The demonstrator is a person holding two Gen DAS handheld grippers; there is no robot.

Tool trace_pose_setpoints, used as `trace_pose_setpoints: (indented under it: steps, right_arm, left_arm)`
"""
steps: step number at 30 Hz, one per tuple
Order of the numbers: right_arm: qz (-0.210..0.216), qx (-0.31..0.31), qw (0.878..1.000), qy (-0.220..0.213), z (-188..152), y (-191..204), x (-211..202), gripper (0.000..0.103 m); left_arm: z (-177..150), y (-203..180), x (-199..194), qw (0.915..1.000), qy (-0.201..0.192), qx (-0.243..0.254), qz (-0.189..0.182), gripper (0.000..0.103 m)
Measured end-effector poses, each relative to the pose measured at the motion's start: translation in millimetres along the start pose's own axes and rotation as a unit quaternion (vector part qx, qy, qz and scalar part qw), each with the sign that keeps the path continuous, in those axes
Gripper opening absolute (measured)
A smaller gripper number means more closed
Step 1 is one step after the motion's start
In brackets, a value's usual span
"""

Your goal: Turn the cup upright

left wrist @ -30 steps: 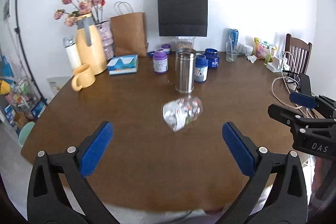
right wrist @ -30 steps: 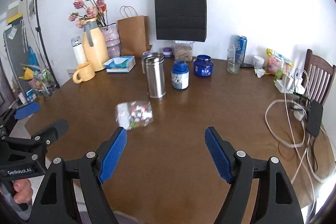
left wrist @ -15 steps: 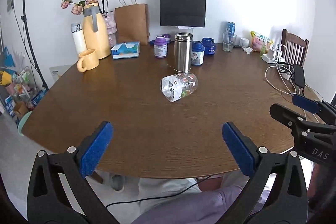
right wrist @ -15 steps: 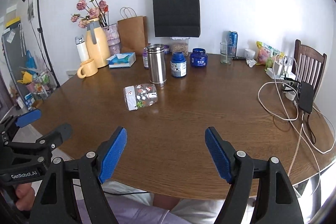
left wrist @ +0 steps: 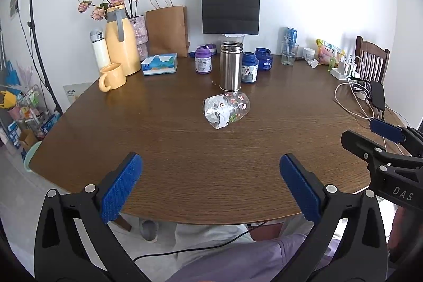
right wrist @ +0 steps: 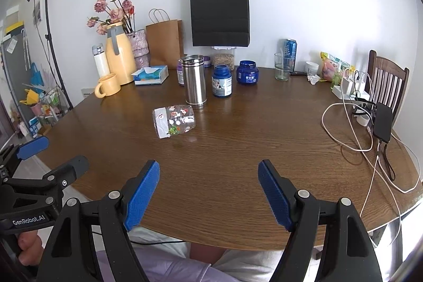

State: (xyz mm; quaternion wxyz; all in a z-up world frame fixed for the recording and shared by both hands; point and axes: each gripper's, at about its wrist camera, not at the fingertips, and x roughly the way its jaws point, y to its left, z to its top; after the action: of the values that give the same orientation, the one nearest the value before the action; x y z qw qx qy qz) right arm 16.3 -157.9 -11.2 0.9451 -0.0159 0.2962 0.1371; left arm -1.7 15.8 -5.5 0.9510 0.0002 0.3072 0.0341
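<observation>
A clear glass cup (left wrist: 226, 109) with small printed pictures lies on its side near the middle of the round wooden table (left wrist: 169, 139), its mouth turned toward me. It also shows in the right wrist view (right wrist: 174, 120). My left gripper (left wrist: 211, 177) is open and empty, held near the table's front edge, well short of the cup. My right gripper (right wrist: 208, 185) is open and empty, also back at the front edge, with the cup ahead and to its left.
A steel canister (left wrist: 231, 65) stands just behind the cup. Blue jars (right wrist: 222, 80), a purple jar (left wrist: 203, 63), a tissue box (left wrist: 159, 64), a yellow mug (left wrist: 112, 76) and a yellow jug (left wrist: 122, 44) stand behind. Paper bags lean on the wall. Cables (right wrist: 351, 131) lie at right.
Both grippers have drawn back and up from the cup toward the table's front edge. The cup lies where it was. Both stay open.
</observation>
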Motion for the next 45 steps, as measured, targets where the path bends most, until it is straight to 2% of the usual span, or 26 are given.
trace_pose_setpoints:
  steps: [45]
  right_arm:
    - [-0.001, 0.002, 1.0, 0.0, 1.4, -3.6, -2.3, 0.081]
  left_arm:
    - [-2.2, 0.6, 2.8, 1.0, 0.008, 0.004, 0.003, 0.103]
